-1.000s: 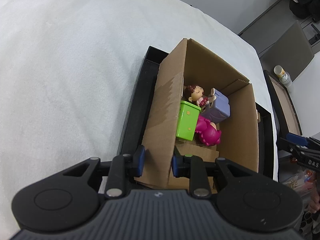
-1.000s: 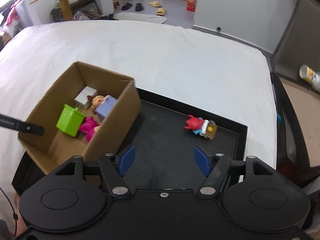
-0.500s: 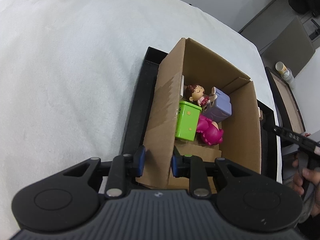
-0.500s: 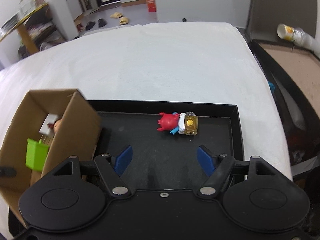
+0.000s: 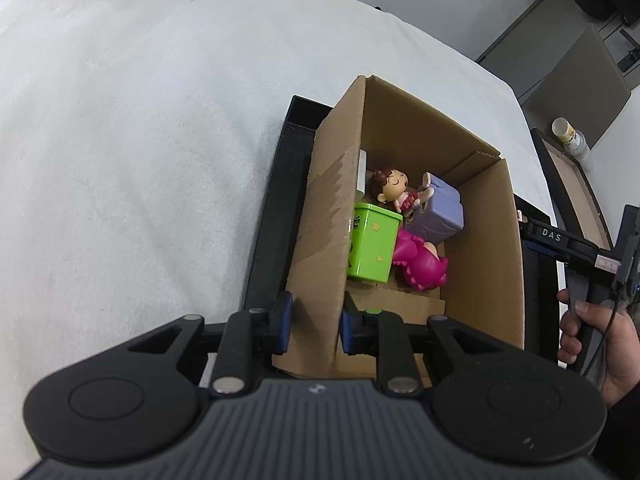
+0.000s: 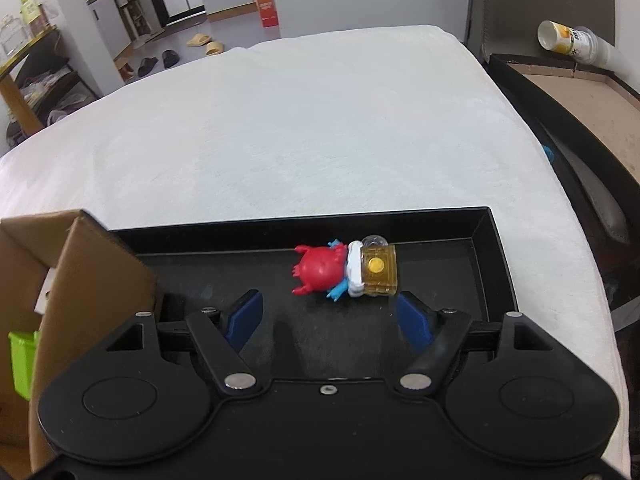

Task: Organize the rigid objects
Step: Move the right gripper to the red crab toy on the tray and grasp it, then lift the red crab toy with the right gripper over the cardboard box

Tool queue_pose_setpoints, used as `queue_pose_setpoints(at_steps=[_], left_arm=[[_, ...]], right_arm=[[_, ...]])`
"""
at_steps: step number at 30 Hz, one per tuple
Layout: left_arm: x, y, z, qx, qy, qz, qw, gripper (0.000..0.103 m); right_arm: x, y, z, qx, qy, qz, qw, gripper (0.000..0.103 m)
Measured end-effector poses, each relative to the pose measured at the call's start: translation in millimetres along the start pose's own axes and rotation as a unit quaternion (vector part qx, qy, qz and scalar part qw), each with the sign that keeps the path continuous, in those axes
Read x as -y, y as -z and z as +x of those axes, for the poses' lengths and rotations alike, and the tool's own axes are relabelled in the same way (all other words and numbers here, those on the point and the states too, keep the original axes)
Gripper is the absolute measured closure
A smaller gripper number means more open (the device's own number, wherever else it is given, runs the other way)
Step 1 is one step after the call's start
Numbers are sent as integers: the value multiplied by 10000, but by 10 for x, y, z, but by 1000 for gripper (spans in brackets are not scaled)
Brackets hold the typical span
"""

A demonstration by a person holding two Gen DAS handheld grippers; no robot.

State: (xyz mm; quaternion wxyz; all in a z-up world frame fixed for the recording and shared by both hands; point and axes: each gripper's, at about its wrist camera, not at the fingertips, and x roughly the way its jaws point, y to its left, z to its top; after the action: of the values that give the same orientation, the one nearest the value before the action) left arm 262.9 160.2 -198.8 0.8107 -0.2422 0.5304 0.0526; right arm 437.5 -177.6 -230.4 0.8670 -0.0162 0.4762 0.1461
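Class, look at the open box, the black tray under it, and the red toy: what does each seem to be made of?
Box: brown corrugated cardboard, matte, with folded flaps and raw edges.
Black tray: probably plastic or coated metal, smooth with a dull sheen; unclear.
Red toy: likely moulded plastic, glossy highlights, with a clear amber block attached.

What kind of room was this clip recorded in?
Most likely a lived-in home or small apartment: slippers and shoes lie on the floor by a doorway, cluttered shelving stands at the left, and the white-covered surface looks like a bed.
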Motion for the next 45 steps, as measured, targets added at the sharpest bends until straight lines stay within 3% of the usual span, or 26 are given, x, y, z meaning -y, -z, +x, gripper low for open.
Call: queue_pose_setpoints(at_steps=[8,10,11,15,45], left_arm=[[29,7,-10,23,-56,55,10000,81],[30,5,-14,26,-62,61,10000,81],[28,4,-17,29,-61,53,10000,81],[55,5,-39,107,-115,122,9998,82],[52,23,-121,399,-159,72,9990,86]], right_arm=[[-4,-29,103,74,158,32,9998,30],[2,-48,134,77,223,50,9997,33],[4,-52,146,40,220,73,9997,42],[-3,-34,87,79,432,19,9990,44],[-408,-100,-771,326,-83,-652,9973,44]])
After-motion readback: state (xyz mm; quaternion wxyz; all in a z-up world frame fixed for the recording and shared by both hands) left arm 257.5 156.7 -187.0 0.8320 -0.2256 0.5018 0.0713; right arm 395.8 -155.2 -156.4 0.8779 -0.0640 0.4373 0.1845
